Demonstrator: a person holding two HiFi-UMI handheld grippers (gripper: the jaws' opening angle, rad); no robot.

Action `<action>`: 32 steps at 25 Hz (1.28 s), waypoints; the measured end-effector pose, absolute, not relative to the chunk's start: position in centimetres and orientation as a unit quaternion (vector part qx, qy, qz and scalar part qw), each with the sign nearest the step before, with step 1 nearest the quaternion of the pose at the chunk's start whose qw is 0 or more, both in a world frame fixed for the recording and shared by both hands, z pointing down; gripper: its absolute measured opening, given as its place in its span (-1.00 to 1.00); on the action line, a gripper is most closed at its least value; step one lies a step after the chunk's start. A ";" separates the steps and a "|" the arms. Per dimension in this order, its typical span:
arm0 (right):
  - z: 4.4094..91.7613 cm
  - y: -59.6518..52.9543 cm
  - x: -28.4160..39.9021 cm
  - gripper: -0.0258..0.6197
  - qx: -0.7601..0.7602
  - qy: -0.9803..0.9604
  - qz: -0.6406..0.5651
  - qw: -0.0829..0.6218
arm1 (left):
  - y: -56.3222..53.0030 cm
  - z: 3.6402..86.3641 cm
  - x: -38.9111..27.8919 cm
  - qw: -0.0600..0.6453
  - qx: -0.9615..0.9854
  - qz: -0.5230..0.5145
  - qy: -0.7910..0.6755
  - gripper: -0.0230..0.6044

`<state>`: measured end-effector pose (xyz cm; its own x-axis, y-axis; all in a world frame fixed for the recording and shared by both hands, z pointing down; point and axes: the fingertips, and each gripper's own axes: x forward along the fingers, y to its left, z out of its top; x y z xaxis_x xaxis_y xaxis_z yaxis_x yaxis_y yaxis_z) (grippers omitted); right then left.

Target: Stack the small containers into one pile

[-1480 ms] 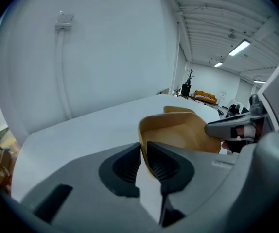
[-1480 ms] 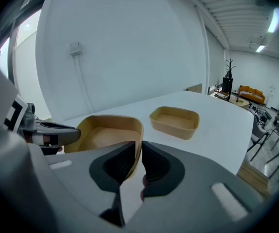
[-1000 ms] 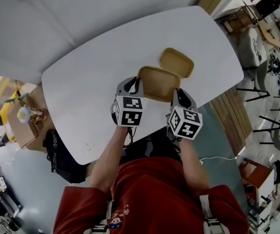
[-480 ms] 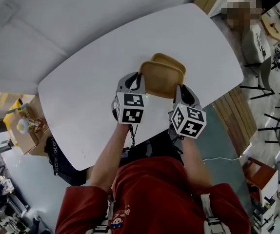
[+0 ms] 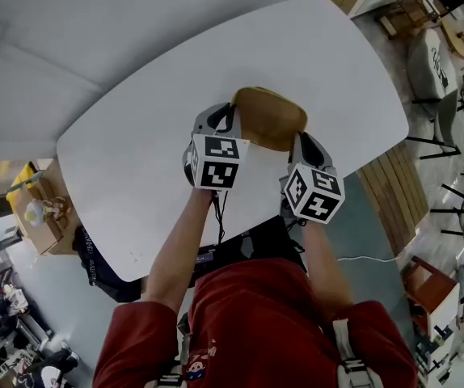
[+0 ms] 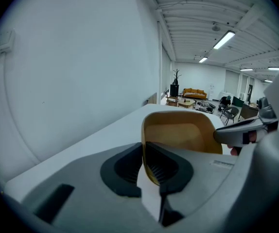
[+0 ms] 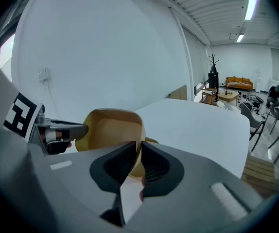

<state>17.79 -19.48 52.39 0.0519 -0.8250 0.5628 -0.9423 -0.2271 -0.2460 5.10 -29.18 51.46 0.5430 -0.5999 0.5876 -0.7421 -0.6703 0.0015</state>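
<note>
A tan plastic container (image 5: pixel 268 118) hangs over the white table (image 5: pixel 135 152), held by its two side rims. My left gripper (image 5: pixel 233 124) is shut on its left rim (image 6: pixel 147 144). My right gripper (image 5: pixel 297 140) is shut on its right rim (image 7: pixel 138 147). Both pairs of jaws have just been closing, with the rim between them. In the head view the second tan container lies hidden under the held one. In the right gripper view a tan edge (image 7: pixel 150 141) peeks out just right of the jaws.
The table's near edge (image 5: pixel 216 241) runs just in front of the person. A cardboard box (image 5: pixel 34 217) and a black bag (image 5: pixel 94 257) sit on the floor at the left. A slatted wooden bench (image 5: pixel 394 200) and chairs (image 5: pixel 426 63) stand at the right.
Both grippers have carried the held container away from the person and over the second container, which showed beyond it before and is now covered.
</note>
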 end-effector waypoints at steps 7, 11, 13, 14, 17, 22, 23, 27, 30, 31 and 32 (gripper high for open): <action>54.1 -19.8 18.2 -0.80 0.714 -0.607 0.335 0.099 | -30.0 53.4 5.9 0.136 0.866 0.301 -0.375 -0.84; 54.8 -20.0 18.4 -0.80 0.711 -0.602 0.348 0.103 | -30.2 54.2 6.0 0.138 0.865 0.311 -0.369 -0.83; 55.2 -20.0 18.5 -0.80 0.709 -0.599 0.356 0.108 | -30.3 54.8 6.2 0.140 0.863 0.320 -0.366 -0.83; 55.5 -20.1 18.5 -0.80 0.708 -0.598 0.359 0.110 | -30.3 55.1 6.2 0.141 0.862 0.324 -0.364 -0.83; 56.0 -20.2 18.6 -0.80 0.705 -0.595 0.369 0.117 | -30.6 55.5 6.4 0.138 0.860 0.332 -0.362 -0.83; 56.9 -20.3 18.5 -0.79 0.703 -0.589 0.378 0.128 | -30.8 56.6 6.4 0.139 0.857 0.347 -0.355 -0.82; 57.0 -20.3 18.4 -0.79 0.702 -0.588 0.379 0.130 | -30.8 56.8 6.4 0.141 0.856 0.349 -0.354 -0.82; 57.4 -20.5 18.5 -0.78 0.702 -0.586 0.379 0.139 | -31.0 57.3 6.4 0.142 0.853 0.355 -0.355 -0.82; 57.4 -20.8 18.5 -0.75 0.709 -0.586 0.364 0.145 | -31.3 57.5 6.2 0.135 0.852 0.356 -0.360 -0.81; 57.3 -20.9 18.5 -0.72 0.711 -0.586 0.359 0.147 | -31.4 57.5 6.3 0.133 0.852 0.356 -0.361 -0.79; 57.3 -21.0 18.5 -0.70 0.712 -0.587 0.355 0.148 | -31.5 57.5 6.4 0.131 0.852 0.356 -0.361 -0.76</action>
<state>18.53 -21.00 57.30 0.0580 -0.7313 0.6796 -0.9418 -0.2659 -0.2058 6.35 -31.47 57.45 0.4859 -0.5223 0.7007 -0.7085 -0.7049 -0.0341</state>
